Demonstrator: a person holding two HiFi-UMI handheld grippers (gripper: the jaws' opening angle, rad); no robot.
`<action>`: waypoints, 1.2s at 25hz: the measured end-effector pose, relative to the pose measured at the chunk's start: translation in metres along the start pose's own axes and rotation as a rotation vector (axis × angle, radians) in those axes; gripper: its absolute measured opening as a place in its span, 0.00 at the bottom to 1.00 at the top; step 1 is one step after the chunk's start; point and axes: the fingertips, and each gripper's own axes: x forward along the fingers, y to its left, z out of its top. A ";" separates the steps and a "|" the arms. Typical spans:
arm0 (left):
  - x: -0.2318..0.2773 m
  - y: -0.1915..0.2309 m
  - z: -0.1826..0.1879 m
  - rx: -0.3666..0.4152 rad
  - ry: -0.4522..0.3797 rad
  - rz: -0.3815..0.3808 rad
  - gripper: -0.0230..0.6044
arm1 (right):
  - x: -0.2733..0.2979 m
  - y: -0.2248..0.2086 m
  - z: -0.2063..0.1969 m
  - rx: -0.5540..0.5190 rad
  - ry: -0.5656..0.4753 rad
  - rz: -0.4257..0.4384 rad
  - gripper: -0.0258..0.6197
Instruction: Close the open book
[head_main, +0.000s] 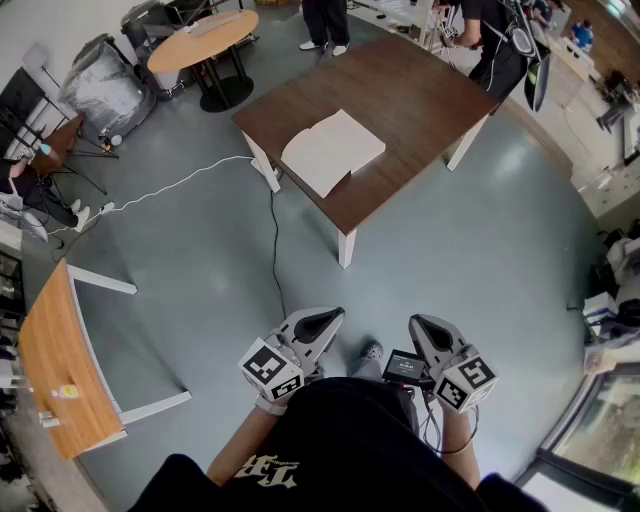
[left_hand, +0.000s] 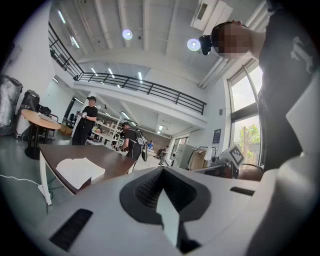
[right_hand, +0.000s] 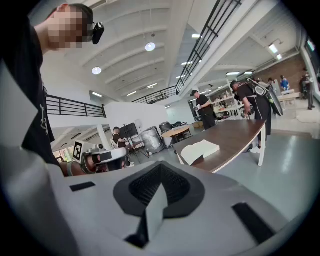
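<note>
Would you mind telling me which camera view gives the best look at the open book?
The head view: it looks down on the book, showing both pages whole on the table. In the left gripper view the book is far off and nearly edge-on; in the right gripper view the book appears slanted, with its fold visible.

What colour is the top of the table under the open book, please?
The table is dark brown, clearest in the head view.

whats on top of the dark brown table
Only an open book lies on the table, toward its near corner. The patch of tabletop beneath the book is covered, so it can't be seen.
</note>
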 end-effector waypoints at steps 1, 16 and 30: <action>-0.002 -0.007 -0.004 -0.015 0.008 0.000 0.04 | -0.007 0.002 -0.005 0.010 0.010 -0.004 0.02; 0.029 -0.056 -0.029 -0.056 0.030 -0.010 0.04 | -0.055 -0.016 -0.025 0.023 0.057 -0.006 0.02; 0.083 -0.084 -0.044 -0.088 0.039 -0.039 0.04 | -0.091 -0.049 -0.041 0.011 0.072 -0.019 0.02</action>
